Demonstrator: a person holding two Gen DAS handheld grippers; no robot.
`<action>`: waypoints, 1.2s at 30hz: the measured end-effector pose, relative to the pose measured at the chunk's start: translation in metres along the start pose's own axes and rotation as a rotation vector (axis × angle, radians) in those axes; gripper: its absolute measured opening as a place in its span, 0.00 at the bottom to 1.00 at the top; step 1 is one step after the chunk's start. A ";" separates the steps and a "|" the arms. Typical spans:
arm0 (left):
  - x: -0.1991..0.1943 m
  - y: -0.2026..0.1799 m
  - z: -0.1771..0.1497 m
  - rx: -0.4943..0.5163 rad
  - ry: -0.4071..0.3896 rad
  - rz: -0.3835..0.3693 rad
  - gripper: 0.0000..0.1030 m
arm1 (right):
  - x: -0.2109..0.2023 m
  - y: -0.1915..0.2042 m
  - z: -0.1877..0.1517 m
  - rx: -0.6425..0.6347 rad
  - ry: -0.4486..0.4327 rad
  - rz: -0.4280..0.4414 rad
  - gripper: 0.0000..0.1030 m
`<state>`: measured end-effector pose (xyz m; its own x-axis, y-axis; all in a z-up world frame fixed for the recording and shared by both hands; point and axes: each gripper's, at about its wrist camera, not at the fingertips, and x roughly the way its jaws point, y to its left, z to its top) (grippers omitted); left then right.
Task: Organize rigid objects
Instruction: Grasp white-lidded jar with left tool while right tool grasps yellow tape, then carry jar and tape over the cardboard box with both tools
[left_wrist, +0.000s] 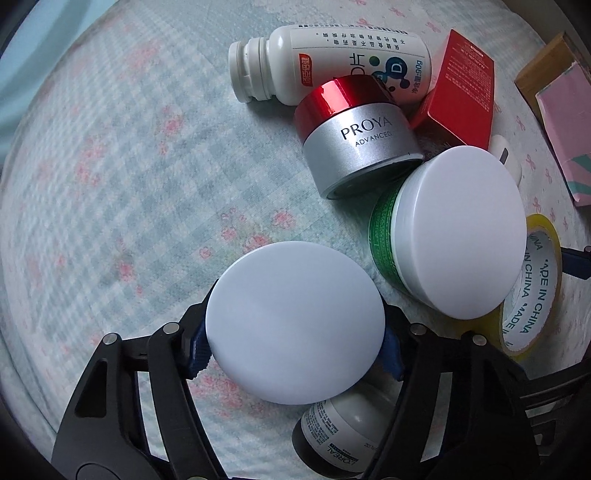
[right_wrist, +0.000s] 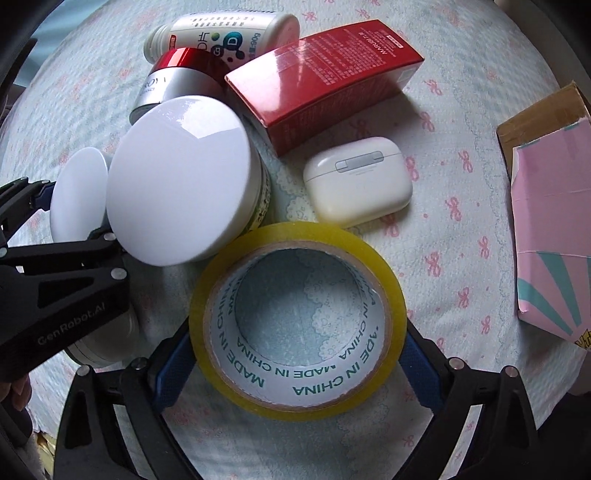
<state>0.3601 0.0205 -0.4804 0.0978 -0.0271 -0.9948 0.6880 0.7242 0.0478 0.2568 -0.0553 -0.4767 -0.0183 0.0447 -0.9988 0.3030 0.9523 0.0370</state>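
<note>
Now | left tool (left_wrist: 295, 354) grips white-lidded bottle (left_wrist: 295, 328) | right tool (right_wrist: 295, 354) brackets one tape roll (right_wrist: 295, 321), unclenched

Surface is a pale blue checked cloth (left_wrist: 110, 177) with pink bow and flower print, lace-pattern patches. Soft, even daylight. Pale blue area at left edge; room otherwise hidden.

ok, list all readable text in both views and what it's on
"PROYA ADVANCED": silver jar
"MADE IN CHINA": tape roll core
"L'OREAL": bottle
"90g", "D": white pill bottle
"GenRobot.AI": left gripper
Red box and pill bottle fine print: too small
</note>
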 end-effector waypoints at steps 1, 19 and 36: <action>-0.002 0.000 0.000 -0.001 -0.001 0.000 0.66 | -0.001 -0.001 0.003 -0.001 0.002 0.002 0.93; -0.061 0.017 -0.014 -0.150 -0.037 -0.049 0.65 | -0.053 -0.030 -0.002 0.000 -0.066 0.010 0.93; -0.247 -0.027 -0.018 -0.196 -0.230 -0.054 0.66 | -0.228 -0.074 -0.038 -0.120 -0.250 0.044 0.93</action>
<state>0.3049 0.0199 -0.2379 0.2409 -0.2080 -0.9480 0.5468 0.8361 -0.0445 0.2023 -0.1242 -0.2505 0.2323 0.0249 -0.9723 0.1829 0.9807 0.0688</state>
